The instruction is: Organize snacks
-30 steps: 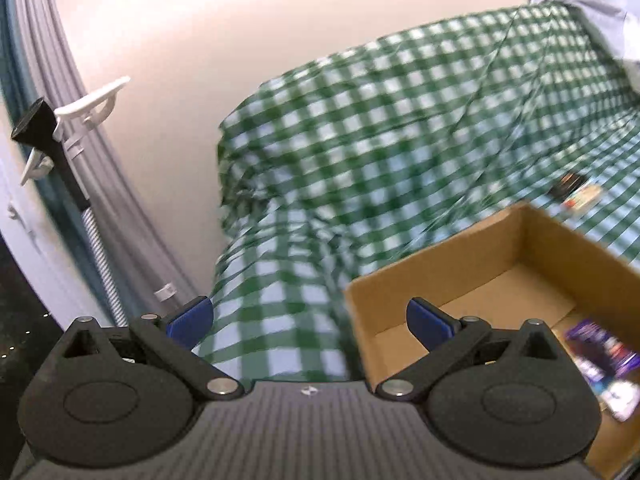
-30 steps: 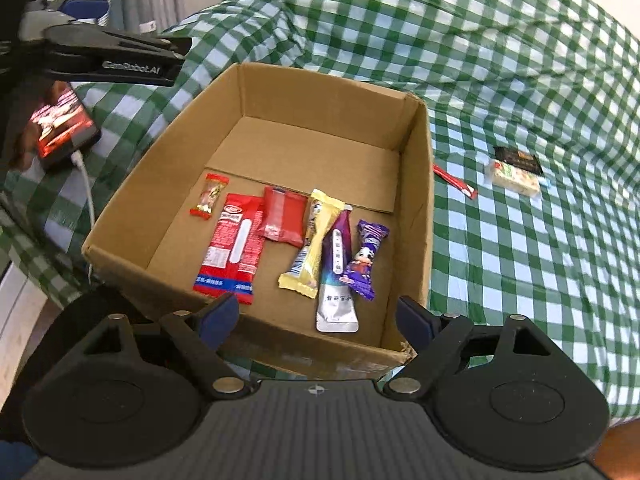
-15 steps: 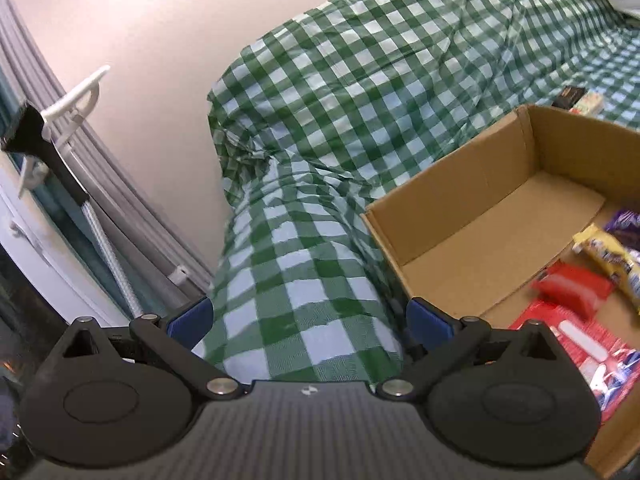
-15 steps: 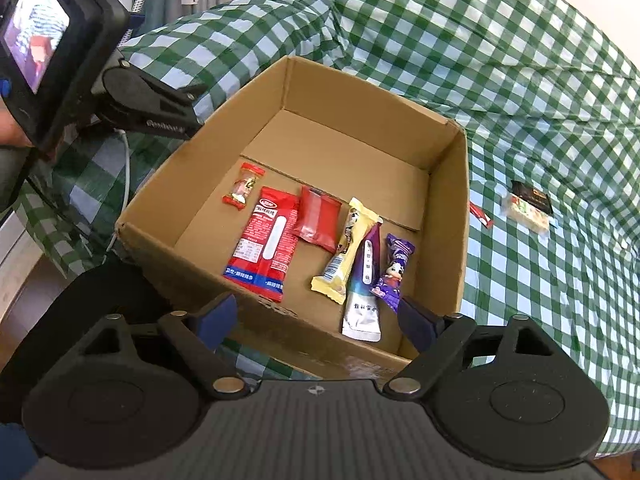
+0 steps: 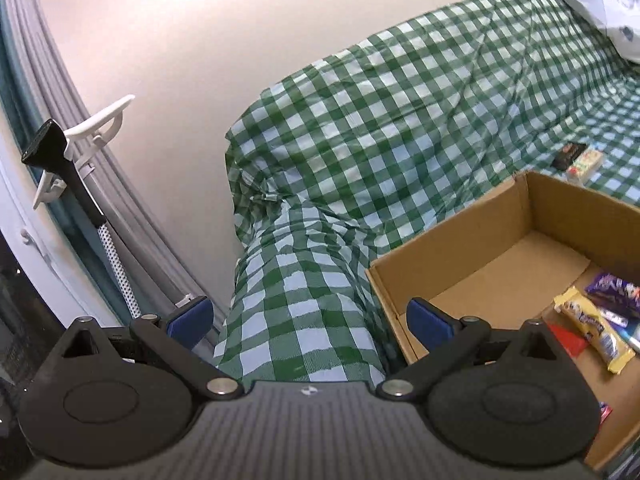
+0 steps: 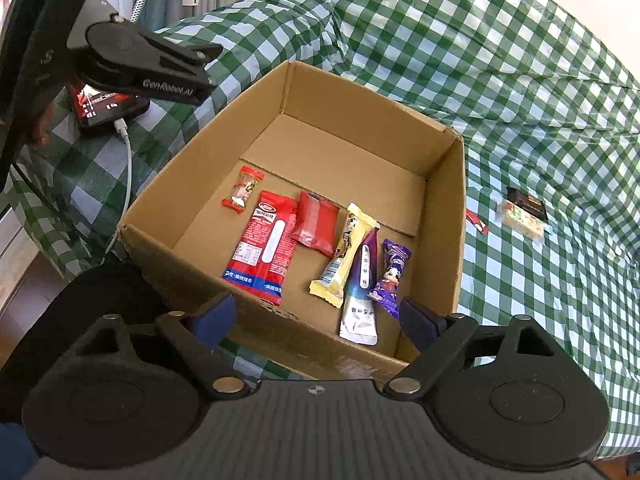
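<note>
While the right hand-held gripper (image 6: pixel 316 316) hangs spread and empty over the near rim of the cardboard box (image 6: pixel 456 216), six snacks lie in a row on the box floor, among them a long red packet (image 6: pixel 266 250) and a yellow bar (image 6: pixel 346 248). Two more snacks (image 6: pixel 522 212) lie on the checked cloth (image 6: pixel 480 60) beyond. The left hand-held gripper (image 5: pixel 308 316) is spread too, holding nothing.

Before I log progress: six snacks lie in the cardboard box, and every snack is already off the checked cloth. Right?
Not quite. Six snacks do lie in the cardboard box, but a pale snack bar and a small red packet remain on the checked cloth beside it, as the right wrist view shows.
</note>
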`<state>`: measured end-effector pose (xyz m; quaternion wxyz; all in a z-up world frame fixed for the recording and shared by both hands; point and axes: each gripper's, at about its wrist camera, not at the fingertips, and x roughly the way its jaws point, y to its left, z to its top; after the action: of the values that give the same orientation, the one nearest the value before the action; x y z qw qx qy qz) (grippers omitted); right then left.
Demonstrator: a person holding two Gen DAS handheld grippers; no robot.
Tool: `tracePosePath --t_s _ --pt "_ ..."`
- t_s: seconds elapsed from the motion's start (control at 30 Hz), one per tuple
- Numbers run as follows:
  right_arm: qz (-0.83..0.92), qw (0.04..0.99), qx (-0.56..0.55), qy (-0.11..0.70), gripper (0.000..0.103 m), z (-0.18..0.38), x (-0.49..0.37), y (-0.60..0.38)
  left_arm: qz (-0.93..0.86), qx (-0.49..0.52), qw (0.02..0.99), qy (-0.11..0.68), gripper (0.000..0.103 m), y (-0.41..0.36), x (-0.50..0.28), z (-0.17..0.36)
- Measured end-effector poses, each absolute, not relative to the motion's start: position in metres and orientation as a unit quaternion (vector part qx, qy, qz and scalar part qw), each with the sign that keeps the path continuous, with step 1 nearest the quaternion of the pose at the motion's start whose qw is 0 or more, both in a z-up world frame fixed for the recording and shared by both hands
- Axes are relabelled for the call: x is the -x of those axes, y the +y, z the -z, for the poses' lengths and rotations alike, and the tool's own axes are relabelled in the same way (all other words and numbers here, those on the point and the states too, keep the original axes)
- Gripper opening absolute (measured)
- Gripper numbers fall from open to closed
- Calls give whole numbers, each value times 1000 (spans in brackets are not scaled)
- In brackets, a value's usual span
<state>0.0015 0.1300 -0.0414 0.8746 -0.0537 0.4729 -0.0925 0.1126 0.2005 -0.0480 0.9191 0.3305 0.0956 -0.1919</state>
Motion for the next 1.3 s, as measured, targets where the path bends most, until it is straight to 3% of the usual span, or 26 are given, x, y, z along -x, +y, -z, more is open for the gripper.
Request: tracePosePath --t_s 0.5,0.87,1.3 --pt "90 870 59 482 90 46 -2 133 202 -376 898 107 103 186 -98 80" --pt "85 870 60 482 90 47 -2 135 198 -369 891 174 103 197 -119 95" --pt "91 884 44 456 90 29 10 129 258 -282 906 179 103 185 -52 37"
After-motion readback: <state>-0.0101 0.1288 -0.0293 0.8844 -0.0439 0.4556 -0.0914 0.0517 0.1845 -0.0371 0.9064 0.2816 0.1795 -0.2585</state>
